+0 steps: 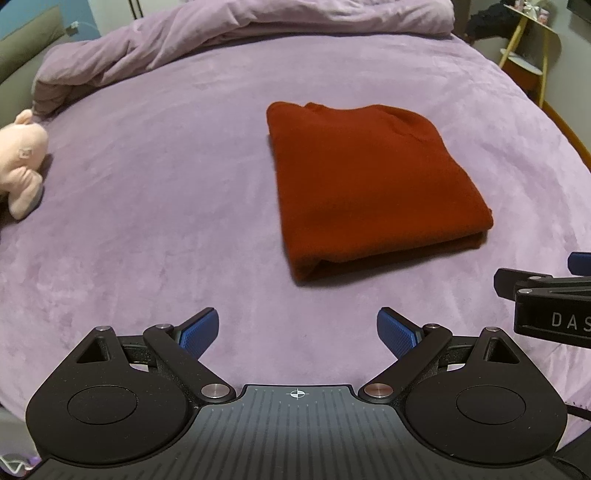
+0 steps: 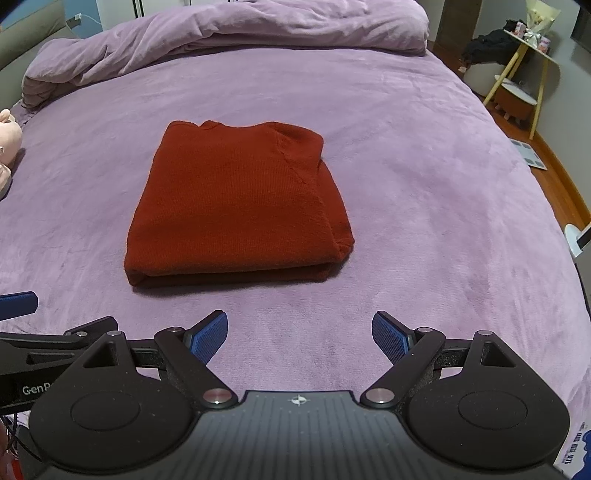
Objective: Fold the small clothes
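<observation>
A rust-red knit garment (image 1: 373, 184) lies folded into a neat rectangle on the purple bed cover (image 1: 166, 221); it also shows in the right wrist view (image 2: 236, 206). My left gripper (image 1: 297, 330) is open and empty, held back from the garment's near edge, to its left. My right gripper (image 2: 299, 332) is open and empty, also short of the near edge, to its right. The right gripper's body shows at the right edge of the left wrist view (image 1: 550, 306); the left gripper's body shows at the left edge of the right wrist view (image 2: 44, 350).
A bunched purple duvet (image 2: 229, 33) lies across the far side of the bed. A pink plush toy (image 1: 22, 162) sits at the left edge. Beyond the bed's right edge are a yellow-legged side table (image 2: 524, 62) and wooden floor (image 2: 554, 177).
</observation>
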A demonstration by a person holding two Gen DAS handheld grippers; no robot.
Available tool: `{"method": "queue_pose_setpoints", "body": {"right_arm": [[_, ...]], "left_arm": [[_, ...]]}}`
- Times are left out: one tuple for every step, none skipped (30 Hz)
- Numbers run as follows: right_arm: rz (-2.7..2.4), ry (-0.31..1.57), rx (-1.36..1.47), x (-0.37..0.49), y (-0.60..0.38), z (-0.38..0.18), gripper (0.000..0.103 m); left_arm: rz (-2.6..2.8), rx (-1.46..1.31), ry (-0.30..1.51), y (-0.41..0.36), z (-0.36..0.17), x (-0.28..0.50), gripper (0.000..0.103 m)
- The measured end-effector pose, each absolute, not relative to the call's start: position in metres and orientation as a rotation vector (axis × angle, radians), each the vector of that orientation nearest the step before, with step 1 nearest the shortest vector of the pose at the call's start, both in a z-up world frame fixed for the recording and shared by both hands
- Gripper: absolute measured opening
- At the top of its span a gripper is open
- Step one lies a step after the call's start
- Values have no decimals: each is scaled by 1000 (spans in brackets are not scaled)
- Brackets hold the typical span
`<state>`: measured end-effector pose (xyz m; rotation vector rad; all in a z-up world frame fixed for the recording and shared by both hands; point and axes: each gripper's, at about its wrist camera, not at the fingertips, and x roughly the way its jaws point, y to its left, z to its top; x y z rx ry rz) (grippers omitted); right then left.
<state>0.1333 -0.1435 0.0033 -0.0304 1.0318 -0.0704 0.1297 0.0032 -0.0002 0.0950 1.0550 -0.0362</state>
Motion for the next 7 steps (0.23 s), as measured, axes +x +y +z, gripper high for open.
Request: {"method": "queue_pose_setpoints", "body": {"right_arm": [[-71, 1032, -30, 133, -144, 3, 86], [-72, 1032, -29, 133, -144, 3, 86], [-73, 1031, -29, 133, -144, 3, 86], [-72, 1031, -30, 133, -144, 3, 86], [-72, 1031, -30, 133, -144, 3, 86], [-73, 1031, -30, 133, -144, 3, 86], [-74, 1030, -29, 133, -144, 3, 86]], "left_arm": [[-38, 98, 1053, 2, 0, 129, 96], [-41, 102, 1050, 2, 0, 129, 96], [-43, 106, 1048, 2, 0, 128, 96], [-43, 109, 1046, 1, 0, 128, 96], [-44, 113, 1043, 1, 1, 127, 96], [-45, 115, 1042, 0, 1, 127, 96], [-46, 117, 1042, 0, 1, 127, 96]]}}
